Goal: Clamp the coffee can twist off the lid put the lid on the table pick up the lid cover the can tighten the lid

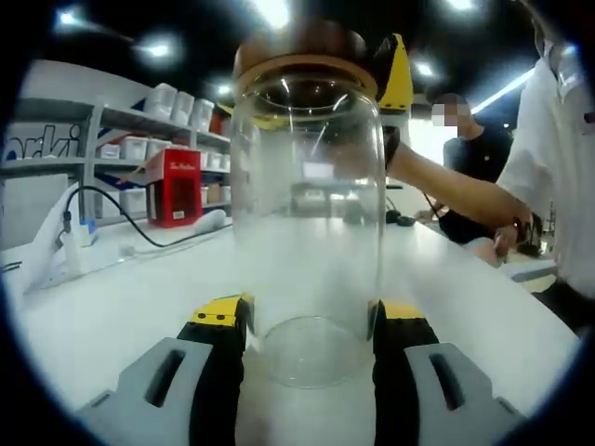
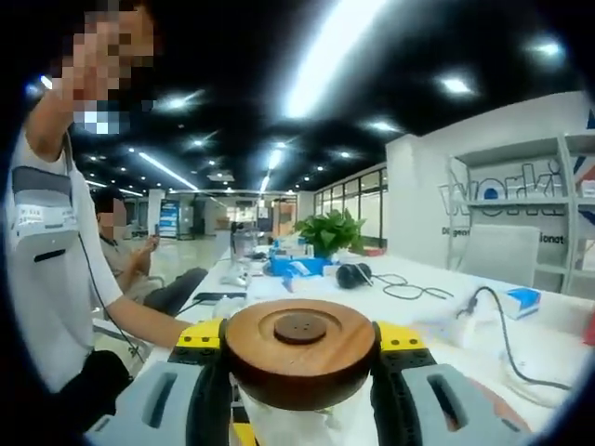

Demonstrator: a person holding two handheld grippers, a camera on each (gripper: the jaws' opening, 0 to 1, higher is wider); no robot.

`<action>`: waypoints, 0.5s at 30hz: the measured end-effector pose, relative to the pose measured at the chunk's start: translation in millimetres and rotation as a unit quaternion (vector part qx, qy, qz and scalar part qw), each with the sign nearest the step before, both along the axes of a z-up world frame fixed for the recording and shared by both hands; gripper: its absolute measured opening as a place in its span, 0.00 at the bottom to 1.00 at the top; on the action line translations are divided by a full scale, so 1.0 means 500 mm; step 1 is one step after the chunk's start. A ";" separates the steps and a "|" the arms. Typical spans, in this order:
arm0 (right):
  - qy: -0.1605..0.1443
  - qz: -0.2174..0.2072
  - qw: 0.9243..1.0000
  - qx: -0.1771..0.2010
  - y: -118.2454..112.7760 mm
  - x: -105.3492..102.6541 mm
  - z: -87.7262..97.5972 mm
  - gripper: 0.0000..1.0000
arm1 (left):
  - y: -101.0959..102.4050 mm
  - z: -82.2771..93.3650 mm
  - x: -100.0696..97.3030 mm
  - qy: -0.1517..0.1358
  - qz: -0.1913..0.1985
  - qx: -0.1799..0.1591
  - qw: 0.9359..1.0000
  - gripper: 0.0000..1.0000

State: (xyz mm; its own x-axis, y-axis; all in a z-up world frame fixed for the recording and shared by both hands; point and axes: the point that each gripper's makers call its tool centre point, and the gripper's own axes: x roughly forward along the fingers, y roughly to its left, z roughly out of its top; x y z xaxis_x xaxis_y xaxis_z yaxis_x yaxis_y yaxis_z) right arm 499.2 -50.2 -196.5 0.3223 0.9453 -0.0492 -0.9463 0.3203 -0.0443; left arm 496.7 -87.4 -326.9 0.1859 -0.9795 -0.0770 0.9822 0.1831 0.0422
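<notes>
Can: tall clear glass coffee can (image 1: 307, 232) standing upright on the white worktop (image 1: 121, 297).
Left gripper (image 1: 308, 325): yellow-tipped fingers (image 1: 221, 321) pressed on both sides of the can's base.
Lid: round brown wooden lid (image 2: 301, 348) on top of the can.
Right gripper (image 2: 299, 339): fingers (image 2: 201, 336) clamped on the lid's two sides.
Behind: red box (image 1: 175, 186) beside a grey shelf (image 1: 102, 116).

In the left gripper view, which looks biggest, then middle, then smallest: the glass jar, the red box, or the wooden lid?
1. Glass jar, biggest by far, though it is closest to the camera.
2. Wooden lid on top of the jar.
3. Red box, smallest, but it sits far back on the table, so nearness makes its real size unsure.
</notes>
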 end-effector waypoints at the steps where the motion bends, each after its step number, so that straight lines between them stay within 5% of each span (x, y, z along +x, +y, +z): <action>1: 0.000 0.008 1.000 0.000 0.001 -0.001 0.000 0.55 | 0.000 0.000 0.000 0.000 0.000 0.000 1.000 0.46; 15: 0.002 0.060 0.998 0.006 0.003 -0.009 0.000 0.55 | 0.002 -0.001 0.008 0.001 -0.002 0.000 1.000 0.46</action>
